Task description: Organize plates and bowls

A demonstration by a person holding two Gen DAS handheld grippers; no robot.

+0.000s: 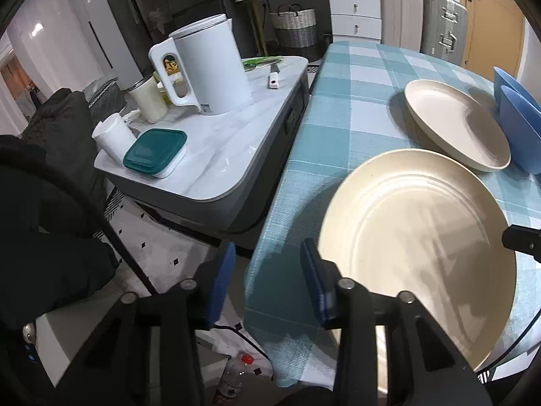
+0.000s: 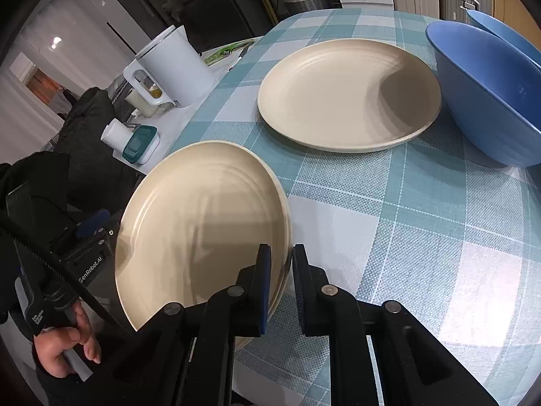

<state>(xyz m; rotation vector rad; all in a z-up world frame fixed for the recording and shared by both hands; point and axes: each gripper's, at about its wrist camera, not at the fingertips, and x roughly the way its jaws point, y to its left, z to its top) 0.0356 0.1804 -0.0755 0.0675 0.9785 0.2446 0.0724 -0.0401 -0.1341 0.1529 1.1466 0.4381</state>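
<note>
On the blue checked tablecloth [image 2: 405, 237], the near cream plate [image 2: 203, 220] is tilted up off the table by its rim. My right gripper [image 2: 282, 284] is shut on that rim. In the left wrist view the same plate [image 1: 416, 237] lies just right of my left gripper [image 1: 268, 280], which is open with only the table edge showing between its blue pads. The hand holding the left gripper [image 2: 67, 348] shows at the plate's left side. A second cream plate [image 2: 348, 94] lies flat farther back. Two blue bowls [image 2: 487, 94] stand to its right.
Left of the table stands a low white-topped cabinet [image 1: 216, 169] with a white kettle [image 1: 209, 67], a teal-lidded box [image 1: 155, 149] and white cups. A plastic bottle [image 1: 233, 379] lies on the floor below. Drawers, a basket and suitcases line the back wall.
</note>
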